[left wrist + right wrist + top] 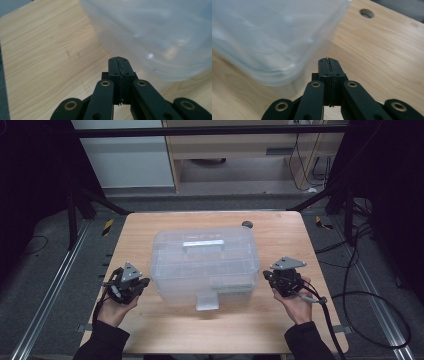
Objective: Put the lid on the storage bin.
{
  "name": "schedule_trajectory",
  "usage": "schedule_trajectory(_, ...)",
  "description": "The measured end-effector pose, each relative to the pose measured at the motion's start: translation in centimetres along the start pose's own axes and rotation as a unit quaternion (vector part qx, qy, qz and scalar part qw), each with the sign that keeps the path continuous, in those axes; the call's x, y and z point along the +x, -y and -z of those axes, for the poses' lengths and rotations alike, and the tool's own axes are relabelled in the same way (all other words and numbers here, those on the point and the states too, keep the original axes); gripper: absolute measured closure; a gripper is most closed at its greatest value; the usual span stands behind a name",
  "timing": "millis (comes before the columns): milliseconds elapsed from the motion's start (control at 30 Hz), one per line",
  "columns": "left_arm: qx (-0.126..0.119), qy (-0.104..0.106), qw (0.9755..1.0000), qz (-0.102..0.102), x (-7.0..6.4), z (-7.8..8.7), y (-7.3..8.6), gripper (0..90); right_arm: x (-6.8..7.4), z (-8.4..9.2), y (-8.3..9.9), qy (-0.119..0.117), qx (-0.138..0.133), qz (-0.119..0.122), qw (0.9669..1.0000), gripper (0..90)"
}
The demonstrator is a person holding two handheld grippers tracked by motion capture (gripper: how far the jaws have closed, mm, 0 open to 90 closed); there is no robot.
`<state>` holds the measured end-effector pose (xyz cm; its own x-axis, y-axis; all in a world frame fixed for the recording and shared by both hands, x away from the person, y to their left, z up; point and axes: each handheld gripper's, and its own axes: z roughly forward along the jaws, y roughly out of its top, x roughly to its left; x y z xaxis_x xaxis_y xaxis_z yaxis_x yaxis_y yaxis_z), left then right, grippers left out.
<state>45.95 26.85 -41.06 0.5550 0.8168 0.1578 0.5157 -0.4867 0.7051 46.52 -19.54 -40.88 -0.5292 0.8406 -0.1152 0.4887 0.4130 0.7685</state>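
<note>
A clear plastic storage box with a lid, a top handle and a front latch stands in the middle of the wooden table. My left gripper rests low at the box's left side, shut with nothing between its jaws; in the left gripper view the closed gripper tips lie just short of the box wall. My right gripper sits at the box's right side, also shut and empty, its tips close to the box corner.
A round hole sits in the table top behind the box, also seen as a hole in the right gripper view. Cables lie on the floor to the right. Metal rails run along both sides of the table.
</note>
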Motion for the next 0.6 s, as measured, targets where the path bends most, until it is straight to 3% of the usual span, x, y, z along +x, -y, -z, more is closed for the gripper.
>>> schedule_trajectory(33,0.001,-0.004,0.9998,0.017,0.7,-0.3,0.4,89.6,-0.4,0.0,0.2,0.011,0.001,-0.002,0.9999,89.9)
schedule_trajectory(67,0.001,-0.004,0.9998,0.017,0.7,-0.3,0.4,89.4,-0.4,0.0,0.2,0.011,0.001,-0.002,0.9999,89.9)
schedule_trajectory(233,0.001,-0.033,0.9973,0.066,2.7,-1.0,1.8,82.9,-2.3,-0.6,1.6,0.030,0.000,-0.038,0.9988,82.3)
schedule_trajectory(600,-0.008,-0.108,0.9865,0.123,5.4,-1.9,4.1,45.6,-5.8,-0.9,4.4,0.054,-0.032,-0.097,0.9933,46.5)
